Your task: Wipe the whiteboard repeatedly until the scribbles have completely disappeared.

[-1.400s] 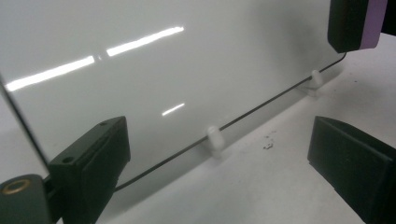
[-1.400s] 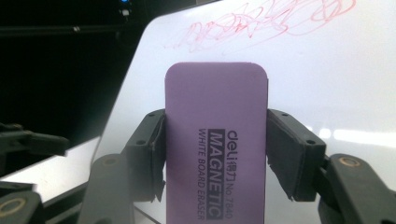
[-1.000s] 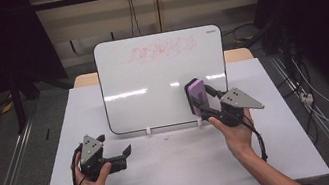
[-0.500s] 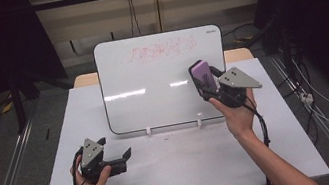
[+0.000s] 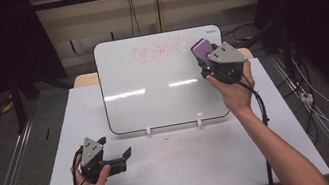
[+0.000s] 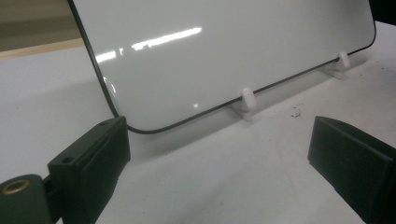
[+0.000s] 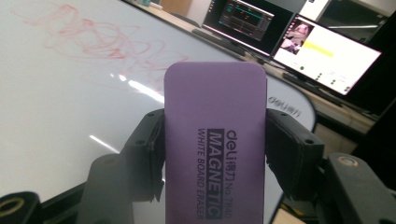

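Note:
A whiteboard [image 5: 160, 80] stands upright on two small white feet at the middle of the table, with red scribbles [image 5: 155, 51] along its top. My right gripper [image 5: 205, 58] is raised at the board's upper right corner, shut on a purple magnetic whiteboard eraser [image 5: 201, 48]. In the right gripper view the eraser [image 7: 215, 140] sits squeezed between both jaws, with the scribbles [image 7: 93, 42] up and to its left. My left gripper [image 5: 120, 158] rests low on the table in front of the board's lower left corner, open, nothing between its jaws. The left gripper view has the board's bottom edge [image 6: 224, 60].
The white table [image 5: 189, 164] has bare room in front of the board. One white foot [image 6: 246, 100] holds the board near my left gripper. Metal rails run along both sides of the table. Monitors [image 7: 322, 42] glow behind the board in the right gripper view.
My right gripper has risen with the eraser from the board's lower right to its upper right corner. The left gripper has stayed in place.

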A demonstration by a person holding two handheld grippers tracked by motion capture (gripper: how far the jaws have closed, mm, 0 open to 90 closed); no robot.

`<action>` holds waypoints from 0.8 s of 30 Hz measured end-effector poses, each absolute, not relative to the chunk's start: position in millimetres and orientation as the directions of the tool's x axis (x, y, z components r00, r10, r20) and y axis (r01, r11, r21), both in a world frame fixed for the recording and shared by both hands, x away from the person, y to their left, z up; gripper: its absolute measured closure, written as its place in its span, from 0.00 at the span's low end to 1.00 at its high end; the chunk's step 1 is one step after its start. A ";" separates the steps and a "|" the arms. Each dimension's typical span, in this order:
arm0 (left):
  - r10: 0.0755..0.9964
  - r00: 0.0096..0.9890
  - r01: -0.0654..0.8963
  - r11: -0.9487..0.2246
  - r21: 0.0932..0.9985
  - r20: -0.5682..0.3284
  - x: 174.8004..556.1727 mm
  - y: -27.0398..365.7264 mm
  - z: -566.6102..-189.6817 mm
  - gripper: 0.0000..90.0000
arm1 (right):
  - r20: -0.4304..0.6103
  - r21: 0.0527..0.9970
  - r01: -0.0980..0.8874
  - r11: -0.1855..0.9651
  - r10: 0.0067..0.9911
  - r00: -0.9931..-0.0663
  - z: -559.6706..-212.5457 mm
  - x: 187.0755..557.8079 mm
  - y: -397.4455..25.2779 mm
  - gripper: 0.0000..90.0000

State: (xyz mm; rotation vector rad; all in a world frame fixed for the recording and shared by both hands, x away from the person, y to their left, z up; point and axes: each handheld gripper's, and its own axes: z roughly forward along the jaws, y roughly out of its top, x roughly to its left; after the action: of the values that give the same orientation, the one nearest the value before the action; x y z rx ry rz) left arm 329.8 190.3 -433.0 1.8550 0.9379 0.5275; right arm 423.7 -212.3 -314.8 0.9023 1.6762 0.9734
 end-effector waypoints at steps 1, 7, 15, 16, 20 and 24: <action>0.789 0.613 0.378 -0.248 0.892 -0.040 330.0 189.3 -433.7 0.06 | -0.382 0.897 0.128 0.422 0.889 -0.254 -312.3 427.3 -212.6 0.47; 0.783 0.621 0.378 -0.260 0.889 -0.035 330.2 187.1 -434.7 0.06 | -0.461 0.854 0.155 0.496 0.861 -0.214 -303.8 450.3 -209.1 0.47; 0.783 0.621 0.384 -0.259 0.886 -0.040 331.3 189.0 -435.8 0.06 | -0.546 0.793 0.199 0.576 0.817 -0.186 -300.7 477.4 -201.0 0.47; 0.784 0.619 0.385 -0.258 0.886 -0.041 331.5 189.4 -435.9 0.06 | -0.551 0.789 0.204 0.580 0.814 -0.183 -301.3 479.5 -199.7 0.47; 0.787 0.616 0.390 -0.255 0.885 -0.044 332.2 190.5 -436.4 0.06 | -0.594 0.761 0.201 0.616 0.788 -0.162 -307.0 486.2 -191.8 0.47; 0.790 0.612 0.389 -0.249 0.887 -0.047 332.7 190.5 -436.5 0.06 | -0.607 0.752 0.195 0.629 0.777 -0.166 -310.1 487.2 -190.0 0.47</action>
State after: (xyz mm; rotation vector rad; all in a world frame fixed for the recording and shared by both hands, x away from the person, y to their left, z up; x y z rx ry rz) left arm 332.7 190.5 -436.5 1.8618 0.9463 0.5146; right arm 487.2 -190.0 -310.1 0.8035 1.6955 0.6270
